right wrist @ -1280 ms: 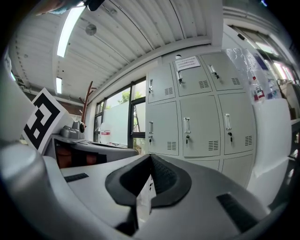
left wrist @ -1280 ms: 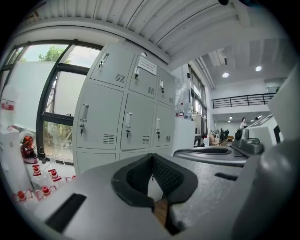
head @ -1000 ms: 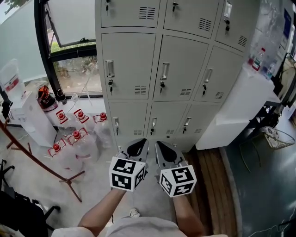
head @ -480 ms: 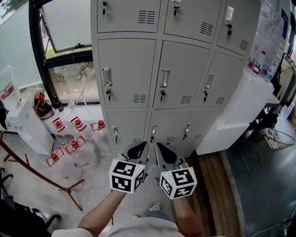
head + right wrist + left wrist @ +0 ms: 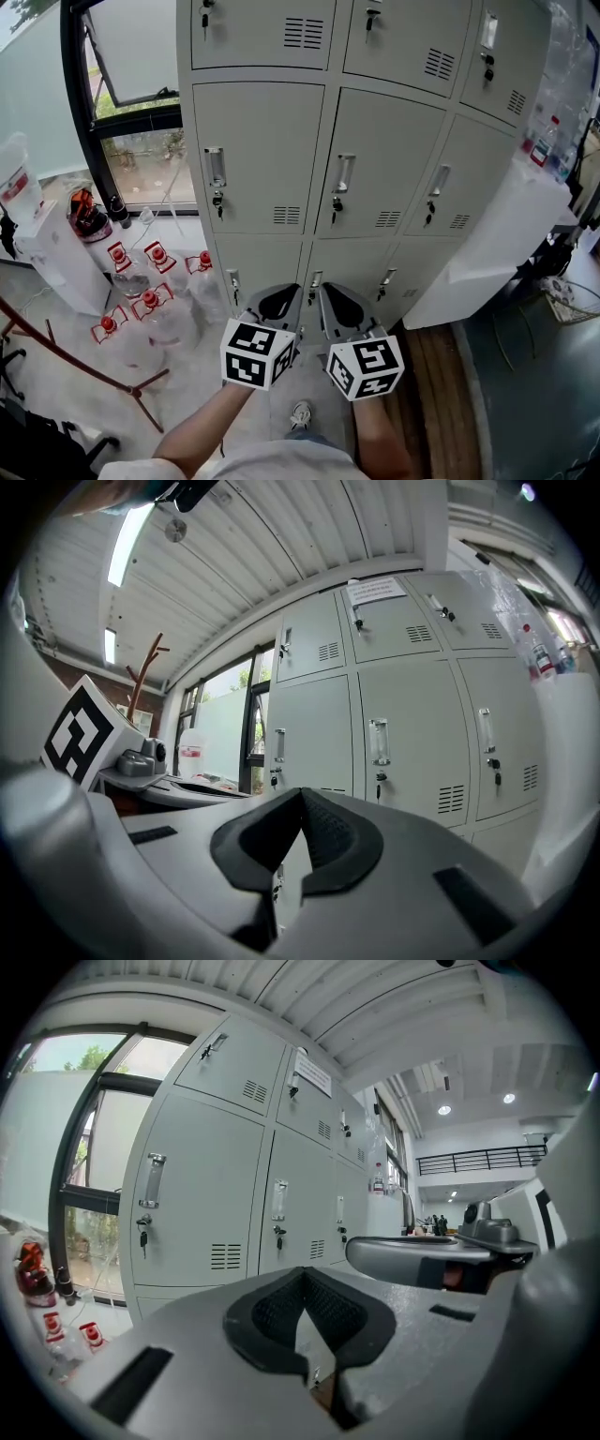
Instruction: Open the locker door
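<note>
The left gripper (image 5: pixel 277 302) has its jaws pressed together and holds nothing. The right gripper (image 5: pixel 341 306), just beside it, is the same. The middle locker door (image 5: pixel 380 141) is closed, far ahead. Its handle (image 5: pixel 343 174) stands upright, nearer the right gripper.

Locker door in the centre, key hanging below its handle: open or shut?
Shut: the locker door lies flush with its neighbours, no gap showing.

No legible text. Paper notice (image 5: pixel 380 591) on upper locker door (image 5: pixel 398 630): print too small.
</note>
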Motion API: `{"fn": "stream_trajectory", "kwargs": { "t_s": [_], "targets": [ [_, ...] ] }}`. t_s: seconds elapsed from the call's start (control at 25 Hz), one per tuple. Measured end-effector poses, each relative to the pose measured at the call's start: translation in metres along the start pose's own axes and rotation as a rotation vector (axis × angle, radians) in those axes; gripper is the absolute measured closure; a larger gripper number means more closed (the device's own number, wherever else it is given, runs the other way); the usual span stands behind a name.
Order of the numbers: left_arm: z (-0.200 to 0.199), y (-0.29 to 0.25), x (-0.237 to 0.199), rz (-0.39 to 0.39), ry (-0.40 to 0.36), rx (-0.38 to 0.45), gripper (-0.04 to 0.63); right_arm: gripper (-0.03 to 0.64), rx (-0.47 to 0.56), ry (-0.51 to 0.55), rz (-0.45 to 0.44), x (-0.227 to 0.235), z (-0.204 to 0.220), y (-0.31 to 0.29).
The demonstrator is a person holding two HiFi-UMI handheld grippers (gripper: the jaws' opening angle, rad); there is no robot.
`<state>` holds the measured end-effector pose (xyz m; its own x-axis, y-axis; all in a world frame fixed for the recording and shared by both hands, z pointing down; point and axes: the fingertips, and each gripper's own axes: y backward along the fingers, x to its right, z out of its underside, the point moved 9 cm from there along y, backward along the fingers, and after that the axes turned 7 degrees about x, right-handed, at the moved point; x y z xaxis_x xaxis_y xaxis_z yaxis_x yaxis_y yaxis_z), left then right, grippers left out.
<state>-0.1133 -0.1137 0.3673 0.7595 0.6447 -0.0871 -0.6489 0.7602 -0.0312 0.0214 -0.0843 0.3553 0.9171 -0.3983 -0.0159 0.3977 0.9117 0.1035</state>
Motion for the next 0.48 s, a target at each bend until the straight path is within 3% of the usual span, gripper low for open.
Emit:
{"fn": "stream_trajectory", "kwargs": {
  "t_s": [0.48],
  "targets": [
    [-0.011, -0.089, -0.031, -0.049, -0.005, -0.008, 0.589, 0.615, 0.030, -0.001, -0.044, 0.076, -0.005, -0.078]
  ]
}}
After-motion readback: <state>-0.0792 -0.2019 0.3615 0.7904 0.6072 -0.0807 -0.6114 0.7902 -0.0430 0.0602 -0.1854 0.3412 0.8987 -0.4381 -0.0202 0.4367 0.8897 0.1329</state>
